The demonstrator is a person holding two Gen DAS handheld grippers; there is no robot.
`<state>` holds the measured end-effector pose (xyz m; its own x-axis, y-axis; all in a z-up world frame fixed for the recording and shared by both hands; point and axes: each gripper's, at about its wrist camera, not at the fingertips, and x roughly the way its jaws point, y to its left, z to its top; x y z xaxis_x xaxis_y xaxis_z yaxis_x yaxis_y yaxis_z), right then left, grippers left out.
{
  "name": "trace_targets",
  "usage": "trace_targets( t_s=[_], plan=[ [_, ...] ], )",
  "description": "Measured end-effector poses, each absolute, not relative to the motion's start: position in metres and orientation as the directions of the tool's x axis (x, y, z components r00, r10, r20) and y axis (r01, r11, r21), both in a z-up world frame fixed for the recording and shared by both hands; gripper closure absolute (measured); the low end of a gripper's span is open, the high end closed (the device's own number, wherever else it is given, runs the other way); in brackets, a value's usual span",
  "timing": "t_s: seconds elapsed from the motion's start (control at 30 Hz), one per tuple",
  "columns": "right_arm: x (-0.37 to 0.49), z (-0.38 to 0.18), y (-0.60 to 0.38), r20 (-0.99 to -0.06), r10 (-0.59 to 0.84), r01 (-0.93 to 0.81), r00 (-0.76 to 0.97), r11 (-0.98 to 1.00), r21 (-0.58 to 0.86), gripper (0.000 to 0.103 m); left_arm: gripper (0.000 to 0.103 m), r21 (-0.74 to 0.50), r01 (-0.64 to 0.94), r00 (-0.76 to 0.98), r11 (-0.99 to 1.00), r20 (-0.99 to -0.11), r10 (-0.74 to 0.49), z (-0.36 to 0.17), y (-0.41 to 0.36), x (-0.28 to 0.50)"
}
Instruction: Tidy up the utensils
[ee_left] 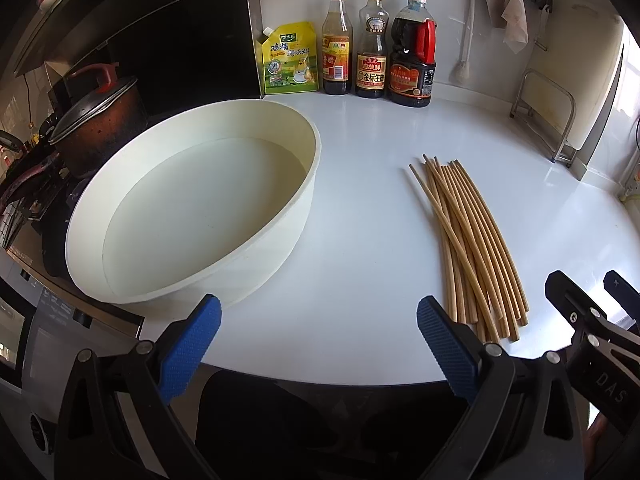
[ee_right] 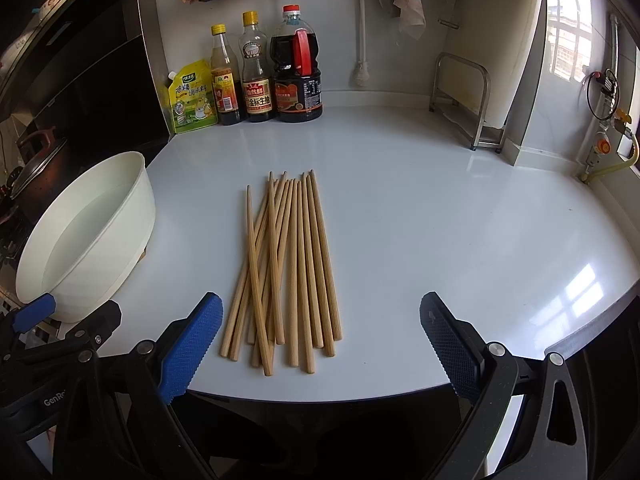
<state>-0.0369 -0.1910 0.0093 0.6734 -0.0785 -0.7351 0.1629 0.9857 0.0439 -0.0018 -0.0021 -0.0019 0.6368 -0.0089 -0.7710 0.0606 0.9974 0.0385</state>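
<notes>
Pale wooden chopsticks (ee_right: pixel 282 276) lie in a loose bundle on the white countertop (ee_right: pixel 440 220), at the centre of the right wrist view and at the lower right of the left wrist view (ee_left: pixel 470 240). Their thin tips point toward the back wall and several cross over one another, so an exact count is hard to make. The thick ends stop just short of the counter's near edge.

The right gripper (ee_right: pixel 320 350) is spread wide and holds nothing; its blue-padded fingers (ee_right: pixel 190 350) sit low in the frame, either side of the bundle's near ends without touching them. The left gripper (ee_left: pixel 318 354) is likewise wide apart and empty, at the counter's near edge between the bowl and the chopsticks. Its right finger overlaps the nearest thick ends in that view, though whether it touches them cannot be told.

A white bowl (ee_left: pixel 280 216) stands to the left of the chopsticks, apart from them. It appears to hold clear water, though the glare makes this uncertain, and in the right wrist view its lower edge is hidden behind the other gripper.

At the upper middle, against the wall, stand a yellow seasoning pouch (ee_left: pixel 290 60) and three sauce bottles (ee_left: pixel 372 46). A dark lidded pot (ee_left: pixel 98 120) sits at the left edge, partly cut off.
</notes>
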Motion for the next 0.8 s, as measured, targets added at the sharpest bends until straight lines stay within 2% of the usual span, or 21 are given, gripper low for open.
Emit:
trace_targets(
  t_s=[0.8],
  plan=[
    [-0.038, 0.0102, -0.1919, -0.734, -0.075, 0.163, 0.675, 0.985, 0.049, 0.008, 0.006, 0.04, 0.061, 0.636, 0.997, -0.772, -0.007, -0.0017, -0.0028, -0.0022]
  ],
)
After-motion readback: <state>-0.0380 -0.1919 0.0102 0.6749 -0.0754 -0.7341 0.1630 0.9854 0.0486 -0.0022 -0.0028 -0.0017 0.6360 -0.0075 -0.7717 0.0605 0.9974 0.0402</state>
